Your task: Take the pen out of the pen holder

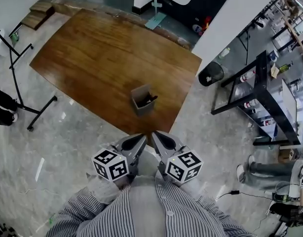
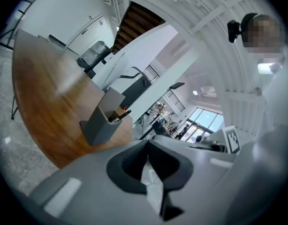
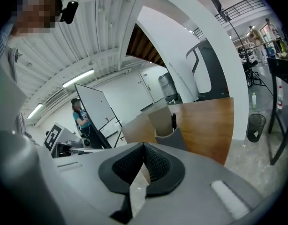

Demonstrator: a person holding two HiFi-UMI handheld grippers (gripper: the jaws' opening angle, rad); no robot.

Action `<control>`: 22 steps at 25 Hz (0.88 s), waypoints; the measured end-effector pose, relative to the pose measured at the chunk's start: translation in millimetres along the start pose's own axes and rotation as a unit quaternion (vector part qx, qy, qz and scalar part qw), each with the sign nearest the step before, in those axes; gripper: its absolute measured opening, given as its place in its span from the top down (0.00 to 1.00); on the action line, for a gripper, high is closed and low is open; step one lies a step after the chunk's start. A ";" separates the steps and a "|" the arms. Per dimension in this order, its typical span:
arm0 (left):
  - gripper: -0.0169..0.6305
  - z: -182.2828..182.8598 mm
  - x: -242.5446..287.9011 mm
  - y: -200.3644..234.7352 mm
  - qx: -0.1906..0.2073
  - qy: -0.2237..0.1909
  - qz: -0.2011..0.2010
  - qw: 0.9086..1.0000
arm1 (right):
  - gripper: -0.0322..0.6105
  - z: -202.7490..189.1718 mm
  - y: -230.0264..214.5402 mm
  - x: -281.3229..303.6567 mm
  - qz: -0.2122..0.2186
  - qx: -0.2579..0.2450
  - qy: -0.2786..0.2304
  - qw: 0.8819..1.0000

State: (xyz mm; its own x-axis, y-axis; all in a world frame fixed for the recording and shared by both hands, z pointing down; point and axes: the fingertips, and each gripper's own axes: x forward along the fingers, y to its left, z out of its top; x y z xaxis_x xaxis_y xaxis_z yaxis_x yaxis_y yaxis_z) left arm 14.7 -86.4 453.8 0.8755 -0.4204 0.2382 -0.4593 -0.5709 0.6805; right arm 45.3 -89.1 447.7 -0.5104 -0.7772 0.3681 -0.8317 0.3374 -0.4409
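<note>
Pen (image 1: 150,100), a slim black one, leaned inside the grey square pen holder (image 1: 139,107), its top poking above the rim, well ahead of both grippers and a little beyond their tips. That holder sat on the brown wooden table (image 1: 102,58) close to the edge nearest the grippers, probably so it could be reached without stretching.

The left gripper (image 1: 140,139) and the right gripper (image 1: 158,136) were side by side, tips nearly meeting, drawn in against the person's striped shirt (image 1: 141,206). Each had its jaws pressed together with nothing between them; the left gripper view and the right gripper view both showed the dark pads meeting.

Both pointed slightly downward toward the holder, which looked like a ready stance before the reach. Judging by this, the task was not yet begun: the pen remained in its holder, untouched.
</note>
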 end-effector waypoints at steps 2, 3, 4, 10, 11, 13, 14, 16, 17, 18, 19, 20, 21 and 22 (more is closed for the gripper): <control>0.96 3.9 6.2 2.8 -0.006 -0.002 0.006 1.000 | 0.95 5.0 -6.5 4.0 0.004 -0.001 0.005 1.000; 0.96 5.2 7.6 3.1 -0.010 -0.004 0.009 1.000 | 0.95 7.3 -8.2 5.1 0.006 -0.002 0.008 1.000; 0.96 6.2 8.6 3.1 -0.013 -0.006 0.012 1.000 | 0.95 9.6 -9.2 6.1 0.008 -0.003 0.010 1.000; 0.96 5.7 20.3 9.8 -0.025 -0.008 0.023 0.999 | 0.95 15.1 -24.8 11.9 -0.001 -0.011 0.010 1.000; 0.96 6.2 21.1 13.9 -0.028 -0.009 0.026 0.999 | 0.95 13.8 -26.9 14.5 -0.001 -0.011 0.013 1.000; 0.96 8.4 21.7 24.0 -0.037 -0.015 0.031 0.999 | 0.95 10.2 -28.8 20.9 0.002 -0.012 0.023 1.000; 0.96 10.0 22.3 29.1 -0.041 -0.018 0.033 0.998 | 0.95 8.9 -29.3 24.4 0.005 -0.013 0.028 1.000; 0.96 12.7 24.4 37.5 -0.047 -0.022 0.037 0.998 | 0.95 8.2 -30.6 32.0 0.009 -0.016 0.035 0.999; 0.96 13.1 25.9 40.5 -0.049 -0.022 0.037 0.998 | 0.95 8.7 -31.5 35.8 0.010 -0.018 0.037 0.999; 0.96 13.2 27.8 42.7 -0.051 -0.023 0.037 0.998 | 0.94 10.0 -33.2 39.6 0.010 -0.019 0.038 0.999; 0.96 13.2 30.2 44.1 -0.051 -0.022 0.035 0.998 | 0.94 11.8 -35.6 43.4 0.010 -0.020 0.038 0.999; 0.96 12.9 33.3 44.3 -0.047 -0.020 0.033 0.998 | 0.91 14.0 -38.6 47.2 0.010 -0.020 0.038 0.999; 0.96 12.5 36.6 43.6 -0.041 -0.017 0.030 0.999 | 0.87 16.3 -41.8 50.9 0.009 -0.021 0.038 0.999; 0.96 11.9 39.7 42.7 -0.034 -0.014 0.028 0.999 | 0.85 18.7 -45.1 54.6 0.008 -0.024 0.039 0.999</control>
State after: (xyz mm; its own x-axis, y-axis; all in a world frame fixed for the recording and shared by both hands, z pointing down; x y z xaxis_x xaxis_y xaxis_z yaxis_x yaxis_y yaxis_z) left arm 28.1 -135.9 484.1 0.8434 -0.4713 0.2582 -0.4958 -0.4971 0.7121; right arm 59.0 -156.6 472.4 -0.5376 -0.7280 0.4254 -0.8318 0.3753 -0.4089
